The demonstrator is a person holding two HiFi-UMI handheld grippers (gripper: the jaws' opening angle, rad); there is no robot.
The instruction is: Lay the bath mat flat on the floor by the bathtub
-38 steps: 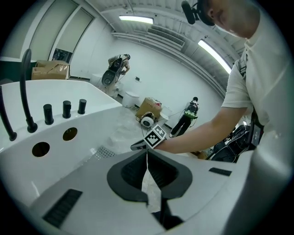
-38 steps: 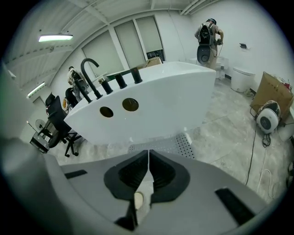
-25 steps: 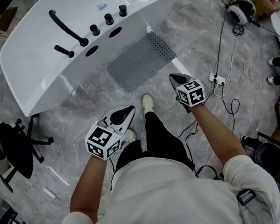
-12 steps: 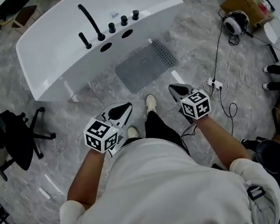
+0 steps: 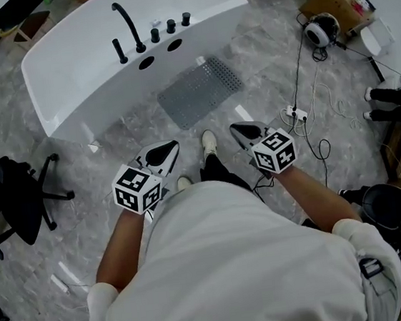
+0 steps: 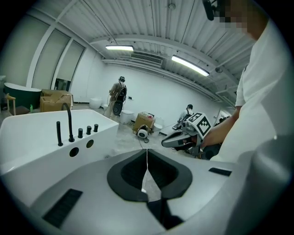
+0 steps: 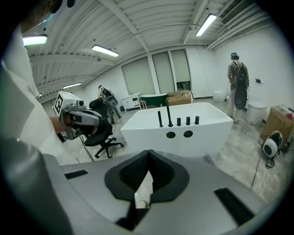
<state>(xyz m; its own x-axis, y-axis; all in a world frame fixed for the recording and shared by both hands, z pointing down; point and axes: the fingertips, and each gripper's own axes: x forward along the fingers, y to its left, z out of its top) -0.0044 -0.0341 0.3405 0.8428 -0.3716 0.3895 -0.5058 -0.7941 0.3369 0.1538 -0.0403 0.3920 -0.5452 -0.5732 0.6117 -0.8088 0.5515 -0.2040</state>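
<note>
Shows grey bath mat [image 5: 200, 91] flat on the floor [image 5: 69, 207] just beside the bathtub [image 5: 88, 61], well ahead of both jaws. Keeps left gripper [image 5: 165, 149] and right gripper [image 5: 239, 129] clenched, empty, drawn farther back than before; suggests laying done.

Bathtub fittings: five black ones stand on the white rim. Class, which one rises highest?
The curved spout. It arches well above the straight post on one side of it and the three short knobs on the other.
</note>
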